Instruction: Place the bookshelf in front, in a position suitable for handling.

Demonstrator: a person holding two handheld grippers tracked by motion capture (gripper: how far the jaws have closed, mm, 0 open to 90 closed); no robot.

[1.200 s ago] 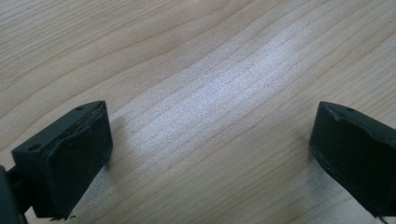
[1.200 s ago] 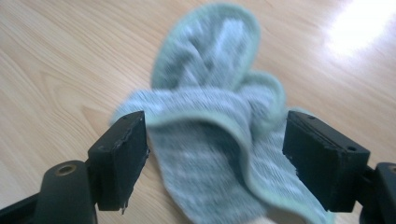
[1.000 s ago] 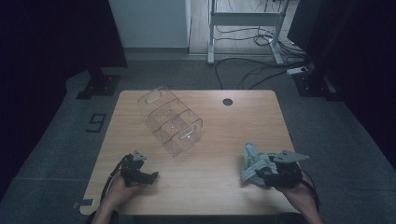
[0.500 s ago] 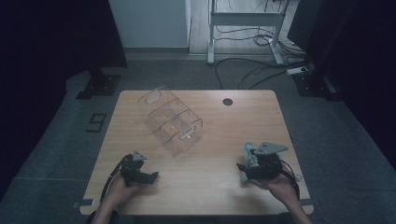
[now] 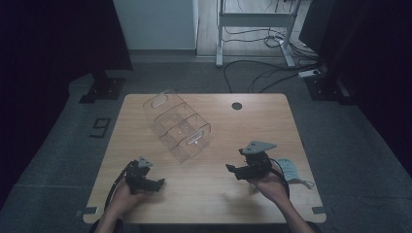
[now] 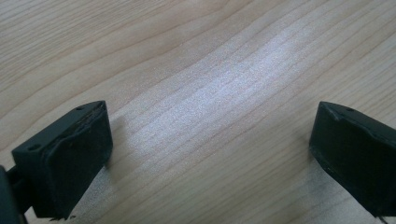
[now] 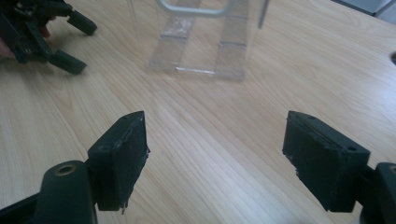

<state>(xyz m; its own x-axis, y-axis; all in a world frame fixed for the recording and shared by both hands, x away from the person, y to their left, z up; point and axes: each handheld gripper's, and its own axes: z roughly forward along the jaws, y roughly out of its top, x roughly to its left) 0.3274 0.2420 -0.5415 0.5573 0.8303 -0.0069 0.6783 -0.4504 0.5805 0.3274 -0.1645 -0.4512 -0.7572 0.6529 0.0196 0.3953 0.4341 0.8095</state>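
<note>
From the high view I see my left tool (image 5: 158, 183) resting low on the near left part of the wooden table (image 5: 252, 126), jaws spread with nothing between them, my hand wrapped round its body. My right tool (image 5: 233, 170) is held over the near right part, its jaws also spread and empty, pointing left toward the middle of the table. The clear plastic organizer (image 5: 180, 127) stands left of centre toward the far side, set at an angle, with its dividers and cut-out handles showing through the walls; it is well apart from both tools, and the right tool is aimed roughly its way. A small dark round grommet (image 5: 236, 105) sits near the far edge, and a pale blue face mask (image 5: 292, 171) lies just right of my right hand, by the near right edge. In the left gripper view the two black jaws stand wide apart close above bare wood grain. In the right gripper view my jaws are spread over bare table, the clear plastic organizer (image 7: 205, 42) stands ahead on the far side, and the left tool (image 7: 70, 39) shows at the upper left, open.
</note>
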